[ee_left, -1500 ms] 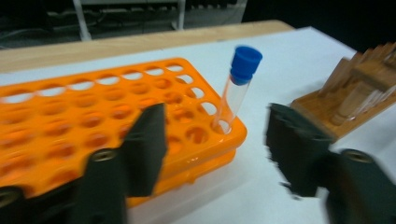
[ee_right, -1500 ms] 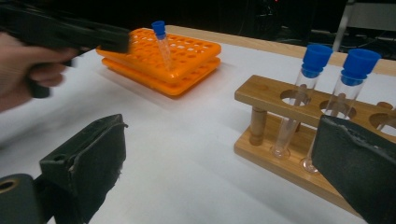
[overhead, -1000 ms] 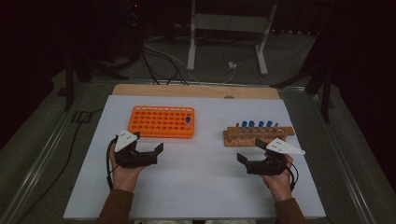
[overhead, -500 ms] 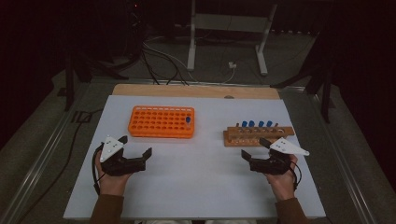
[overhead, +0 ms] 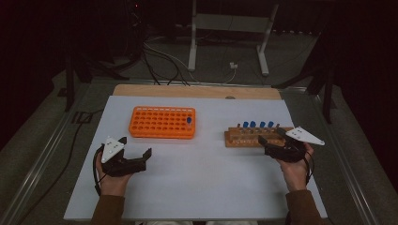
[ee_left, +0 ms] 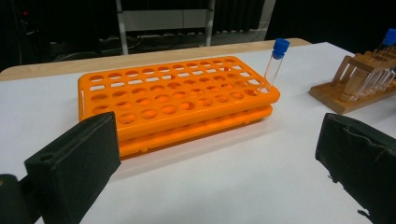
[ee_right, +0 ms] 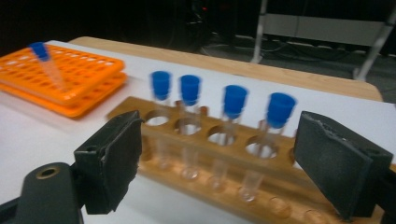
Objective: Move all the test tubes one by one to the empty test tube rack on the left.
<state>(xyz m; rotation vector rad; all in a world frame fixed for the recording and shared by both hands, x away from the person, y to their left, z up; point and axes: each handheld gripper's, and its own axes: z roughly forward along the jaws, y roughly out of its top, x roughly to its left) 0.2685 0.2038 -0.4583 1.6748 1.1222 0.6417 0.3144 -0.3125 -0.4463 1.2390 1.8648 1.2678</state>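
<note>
An orange rack [overhead: 162,122] lies at the table's middle left, with one blue-capped tube [overhead: 188,121] upright near its right end. The wooden rack [overhead: 244,138] on the right holds several blue-capped tubes [overhead: 257,124]. My left gripper [overhead: 136,146] stands open, short of the orange rack [ee_left: 173,100], with nothing between its jaws. My right gripper [overhead: 271,137] is at the wooden rack's near right end. Its jaws have just been closing but stand open. In the right gripper view they frame the tubes [ee_right: 233,100] in the wooden rack [ee_right: 159,140] without touching them.
The white table top [overhead: 202,183] ends in a wooden strip [overhead: 197,90] at the far edge. Beyond it are cables and a metal stand [overhead: 225,28] on the dark floor. Bare white surface lies between the two racks and in front of them.
My right gripper has moved forward, up to the wooden rack's near side. My left gripper has shifted slightly back and left, still open.
</note>
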